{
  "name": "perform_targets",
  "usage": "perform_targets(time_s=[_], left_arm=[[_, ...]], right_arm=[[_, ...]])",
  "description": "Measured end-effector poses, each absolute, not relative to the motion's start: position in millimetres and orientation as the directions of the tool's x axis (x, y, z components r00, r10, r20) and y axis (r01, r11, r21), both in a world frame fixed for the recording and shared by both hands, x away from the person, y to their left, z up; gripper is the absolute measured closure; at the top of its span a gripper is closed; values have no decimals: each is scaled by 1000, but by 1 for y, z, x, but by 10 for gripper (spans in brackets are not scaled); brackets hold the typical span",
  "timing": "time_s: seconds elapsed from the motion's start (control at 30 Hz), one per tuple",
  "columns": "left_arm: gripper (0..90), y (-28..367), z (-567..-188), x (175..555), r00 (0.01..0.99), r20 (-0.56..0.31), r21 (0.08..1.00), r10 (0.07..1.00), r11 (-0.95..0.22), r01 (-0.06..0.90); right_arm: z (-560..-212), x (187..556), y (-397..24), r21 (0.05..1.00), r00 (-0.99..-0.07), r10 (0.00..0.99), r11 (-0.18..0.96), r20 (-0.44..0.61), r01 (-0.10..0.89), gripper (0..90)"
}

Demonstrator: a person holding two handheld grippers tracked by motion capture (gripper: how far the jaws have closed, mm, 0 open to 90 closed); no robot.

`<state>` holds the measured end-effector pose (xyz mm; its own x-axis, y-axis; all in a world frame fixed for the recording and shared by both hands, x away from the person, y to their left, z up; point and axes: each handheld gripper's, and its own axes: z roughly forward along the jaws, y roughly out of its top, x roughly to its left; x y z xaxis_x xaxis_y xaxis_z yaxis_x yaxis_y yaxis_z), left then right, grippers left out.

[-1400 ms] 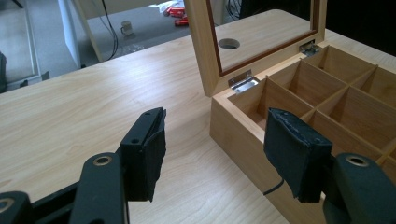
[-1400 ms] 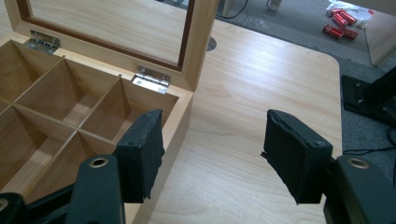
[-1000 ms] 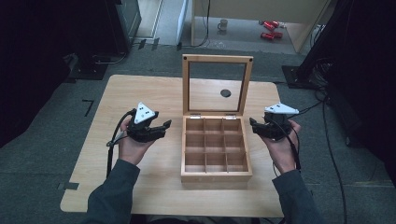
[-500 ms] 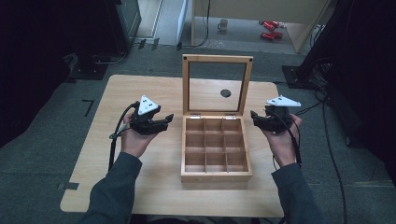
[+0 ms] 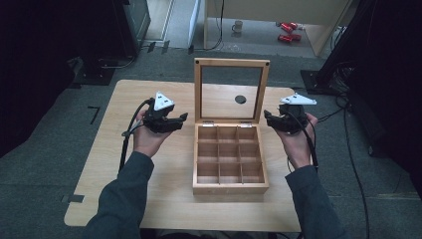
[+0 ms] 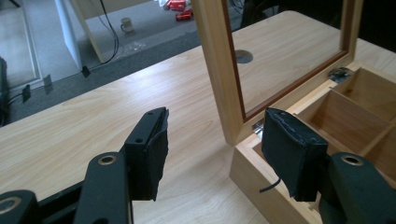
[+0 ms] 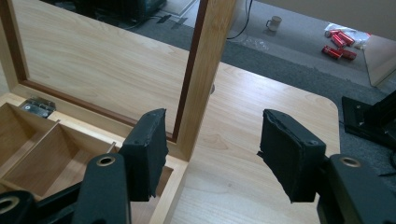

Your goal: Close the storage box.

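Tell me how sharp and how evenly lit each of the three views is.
High view: soft and slightly blurred, the table lit evenly, the room's sides falling into deep shadow. Left gripper view: the pads and the wooden box fairly crisp, the floor behind softer. Right gripper view: similar sharpness, even light, no strong glare on the box lid.

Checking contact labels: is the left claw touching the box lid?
Apart. The high view shows bare table between the left claw and the lid; the left gripper view shows open jaws short of it.
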<state>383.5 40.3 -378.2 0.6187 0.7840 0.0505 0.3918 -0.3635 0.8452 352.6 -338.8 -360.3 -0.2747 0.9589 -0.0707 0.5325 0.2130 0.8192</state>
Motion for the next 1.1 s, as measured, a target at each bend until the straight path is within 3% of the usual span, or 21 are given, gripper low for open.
perform_targets(time_s=[0.87, 1.03, 1.1], left_arm=[[433, -1, -370, 447, 602, 4, 798, 798, -365, 480], [457, -10, -371, 454, 607, -32, 796, 794, -347, 496], [464, -11, -372, 457, 606, -85, 805, 791, -304, 509]], right_arm=[[-356, 416, -322, 813, -291, 956, 206, -48, 544, 415], [-356, 431, -317, 800, -313, 949, 216, -37, 560, 413], [-356, 434, -316, 799, -324, 946, 212, -23, 563, 416]])
